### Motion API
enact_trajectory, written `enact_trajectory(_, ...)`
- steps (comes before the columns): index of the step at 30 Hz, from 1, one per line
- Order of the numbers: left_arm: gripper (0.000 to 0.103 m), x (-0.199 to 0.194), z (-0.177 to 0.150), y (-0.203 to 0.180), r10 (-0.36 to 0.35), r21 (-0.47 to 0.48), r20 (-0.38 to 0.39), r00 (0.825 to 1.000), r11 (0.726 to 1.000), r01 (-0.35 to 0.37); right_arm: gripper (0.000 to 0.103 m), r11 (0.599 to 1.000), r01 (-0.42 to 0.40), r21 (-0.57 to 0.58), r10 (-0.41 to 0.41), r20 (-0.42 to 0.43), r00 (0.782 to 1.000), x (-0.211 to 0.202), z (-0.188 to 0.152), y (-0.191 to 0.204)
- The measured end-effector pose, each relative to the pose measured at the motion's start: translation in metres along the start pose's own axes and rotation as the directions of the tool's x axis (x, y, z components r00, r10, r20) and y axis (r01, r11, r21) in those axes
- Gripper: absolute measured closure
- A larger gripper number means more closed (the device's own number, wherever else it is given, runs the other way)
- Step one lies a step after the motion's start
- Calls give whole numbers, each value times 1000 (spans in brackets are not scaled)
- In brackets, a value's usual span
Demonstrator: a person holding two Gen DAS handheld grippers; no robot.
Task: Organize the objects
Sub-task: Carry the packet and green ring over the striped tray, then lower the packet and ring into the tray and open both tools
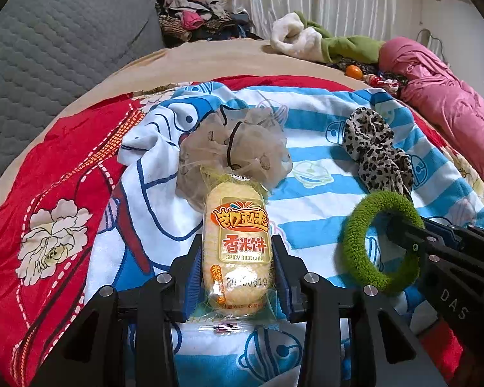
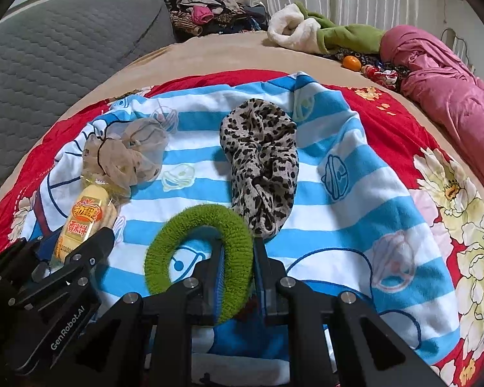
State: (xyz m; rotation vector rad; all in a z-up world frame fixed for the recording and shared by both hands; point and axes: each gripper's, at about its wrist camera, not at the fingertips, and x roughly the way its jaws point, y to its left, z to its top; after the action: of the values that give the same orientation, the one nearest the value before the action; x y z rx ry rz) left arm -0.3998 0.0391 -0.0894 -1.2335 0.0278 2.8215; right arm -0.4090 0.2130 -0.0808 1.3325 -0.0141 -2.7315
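Left tool (image 1: pixel 237 258) clamped on rice cake packet (image 1: pixel 237 251): light, crinkly, brittle, grip mid-sides. Right tool (image 2: pixel 238 258) clamped on green scrunchie (image 2: pixel 200 258): soft, pinch rim.

The striped towel (image 2: pixel 355 200) is bare right of the leopard scrunchie (image 2: pixel 261 167), so a gripper fits there. Between that and the beige mesh scrunchie (image 2: pixel 126 154) is a narrower open strip.

L gripper (image 1: pixel 237 254): jaws clamped, angled down | R gripper (image 2: pixel 237 254): jaws pinched tight, angled down
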Motion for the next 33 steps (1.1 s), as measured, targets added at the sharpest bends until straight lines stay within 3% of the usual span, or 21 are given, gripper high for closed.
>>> enact_trajectory(12,61,1,-2,-2,6,14,-4,1000,1000,-6,85,1000,-1,13,1,-26,1000,5,-2,-3)
enact_trajectory(15,59,0,-3,-3,11,17,-4,1000,1000,-11,79,1000,-8,20,8,-29,1000,4,-3,-3)
enact_trajectory(17,55,-1,-4,-5,16,26,-6,1000,1000,-16,71,1000,-13,23,13,-29,999,4,-3,-2)
enact_trajectory(19,38,-3,-6,-7,25,31,-2,1000,999,-25,63,1000,-13,24,13,-29,1000,3,-4,-2)
enact_trajectory(21,32,-6,-7,-6,43,27,6,999,999,-43,56,1000,-9,24,10,-27,1000,3,-5,-2)
enact_trajectory(33,28,-18,-10,2,35,-3,5,999,999,-35,50,998,-11,58,12,-13,1000,-5,-5,-12)
